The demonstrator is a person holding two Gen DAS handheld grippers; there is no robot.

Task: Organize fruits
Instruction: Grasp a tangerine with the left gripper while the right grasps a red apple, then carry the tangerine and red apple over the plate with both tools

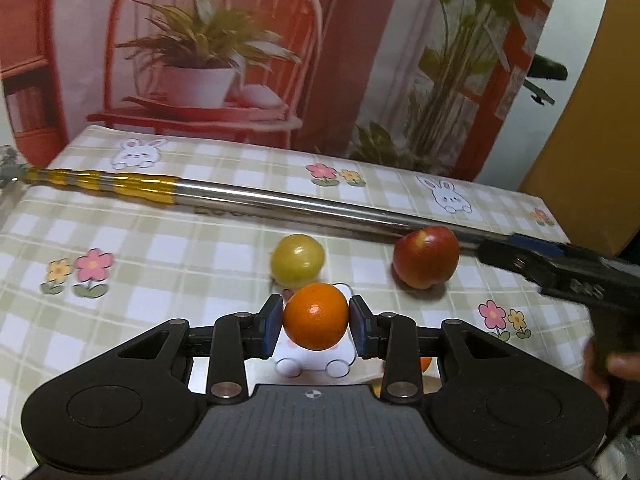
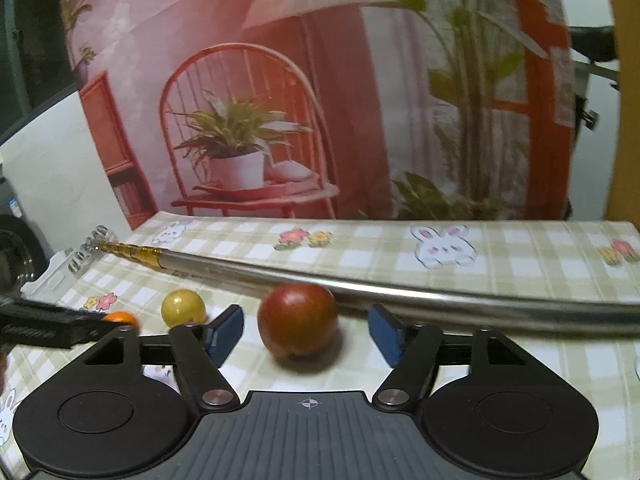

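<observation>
Clamped between the left gripper's (image 1: 316,320) jaws, the orange (image 1: 316,317) hangs just before the yellow fruit (image 1: 297,259), while the right gripper's (image 2: 306,330) wide jaws flank the red apple (image 2: 297,320) lying beside the steel pole (image 2: 360,282) on the counter (image 2: 520,248), so sorting looks barely begun.

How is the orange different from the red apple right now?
The orange is clamped between the left gripper's blue pads; the apple sits free on the tablecloth, between the open fingers of the right gripper, touching neither. The orange is plain bright orange; the apple is dark red with a yellowish patch. The orange looks smaller than the apple. Both are round fruit.
</observation>
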